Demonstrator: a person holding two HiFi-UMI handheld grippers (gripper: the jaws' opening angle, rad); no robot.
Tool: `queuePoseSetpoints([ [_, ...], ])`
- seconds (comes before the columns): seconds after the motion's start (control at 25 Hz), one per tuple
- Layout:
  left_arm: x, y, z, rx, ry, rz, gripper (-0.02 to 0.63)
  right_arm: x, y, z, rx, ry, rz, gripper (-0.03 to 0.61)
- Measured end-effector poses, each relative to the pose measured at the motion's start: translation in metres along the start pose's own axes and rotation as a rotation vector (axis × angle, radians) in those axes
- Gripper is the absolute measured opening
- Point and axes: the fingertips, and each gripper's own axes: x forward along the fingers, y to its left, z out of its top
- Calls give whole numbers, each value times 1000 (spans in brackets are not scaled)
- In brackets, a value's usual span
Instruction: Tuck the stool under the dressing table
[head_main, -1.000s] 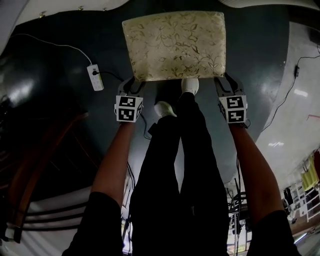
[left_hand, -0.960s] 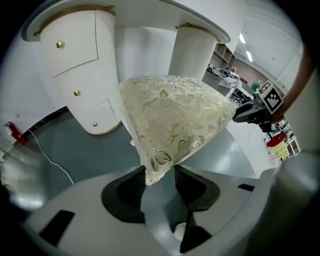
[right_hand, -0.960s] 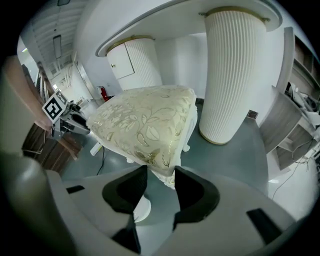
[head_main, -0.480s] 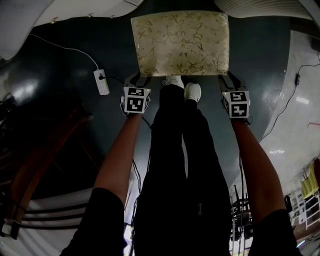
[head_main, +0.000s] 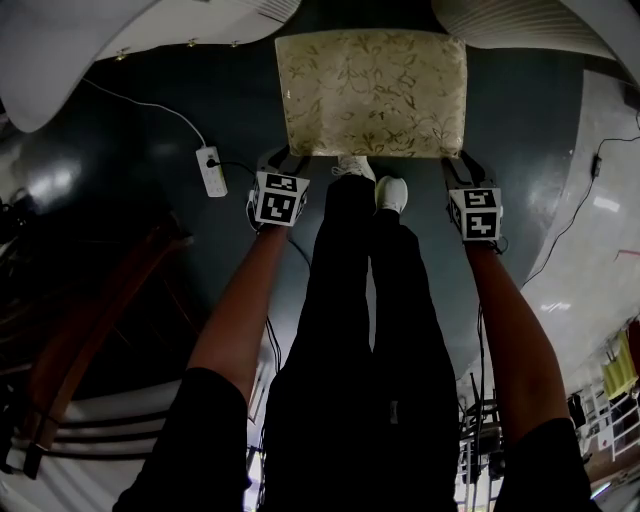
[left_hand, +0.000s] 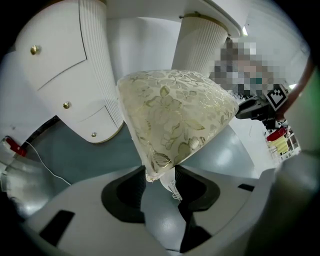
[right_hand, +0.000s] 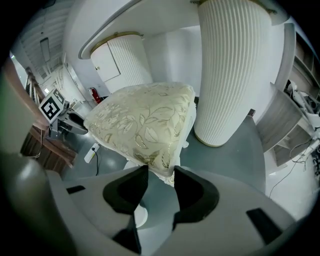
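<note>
Two clenched tongs: left gripper (left_hand: 160, 172) on the near left corner of the stool (head_main: 370, 90), right gripper (right_hand: 160, 172) on the near right corner, likely for pushing the seat straight without turning it. Both pointing steeply down, forearms (head_main: 240, 300) stretched forward beside the legs (head_main: 360, 330). Stool standing on the dark floor (head_main: 230, 100), facing the gap between the ribbed pedestals (right_hand: 230, 70) of the dressing table (head_main: 120, 30), by judgement mostly not tucked yet.

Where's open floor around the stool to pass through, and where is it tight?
Bare dark floor lies between the stool and the power strip, and right of the stool up to the pale floor. The gap between the left pedestal and right pedestal looks open. Tight: the stool's near edge, where left gripper, right gripper and the person's shoes crowd.
</note>
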Motion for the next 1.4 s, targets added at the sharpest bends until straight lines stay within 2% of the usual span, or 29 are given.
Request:
queuePoseSetpoints([
  [0.24,-1,-4,-4,1,28,-24,187,-2,0,-3,-4,45,-18,181],
  [0.56,-4,-2,-2,-40,12,-4,184,-1,-2,3,3,5,-13,179],
  [0.92,-3,2,6,-38,-77,-4,183,-2,1,2,52,-24,-45,179],
  [1.4,-5,5,9,-67,-117,-1,183,1,6,-5,88,-53,-73,179],
])
